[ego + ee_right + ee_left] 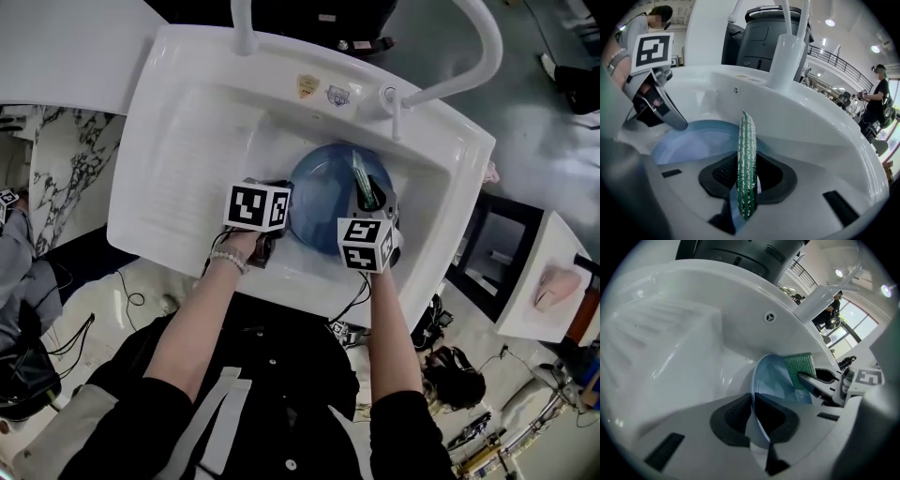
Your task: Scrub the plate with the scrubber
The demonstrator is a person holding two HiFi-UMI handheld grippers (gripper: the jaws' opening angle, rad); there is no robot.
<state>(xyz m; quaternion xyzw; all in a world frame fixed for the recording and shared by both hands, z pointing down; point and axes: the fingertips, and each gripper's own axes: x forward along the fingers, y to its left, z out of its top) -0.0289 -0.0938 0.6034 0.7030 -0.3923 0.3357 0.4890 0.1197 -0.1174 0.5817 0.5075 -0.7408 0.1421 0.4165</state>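
Observation:
A blue plate (pixel 323 202) stands tilted in the white sink's bowl (pixel 197 122). My left gripper (pixel 279 225) is at the plate's left edge. In the left gripper view its jaws (pixel 753 416) are shut on the thin rim of the plate (pixel 776 380). My right gripper (pixel 373 202) reaches over the plate's right side, shut on a green scrubber (pixel 363 183). In the right gripper view the scrubber (pixel 746 164) stands edge-on between the jaws (pixel 746 187), above the plate (pixel 698 140). The left gripper view shows the scrubber (pixel 800 366) flat against the plate's face.
A white faucet (pixel 450 75) arches over the sink's back right corner. A ribbed drainboard (pixel 178 187) takes up the sink's left part. A dark bin (pixel 764 37) stands behind the sink. A person (pixel 876 98) stands far off at the right.

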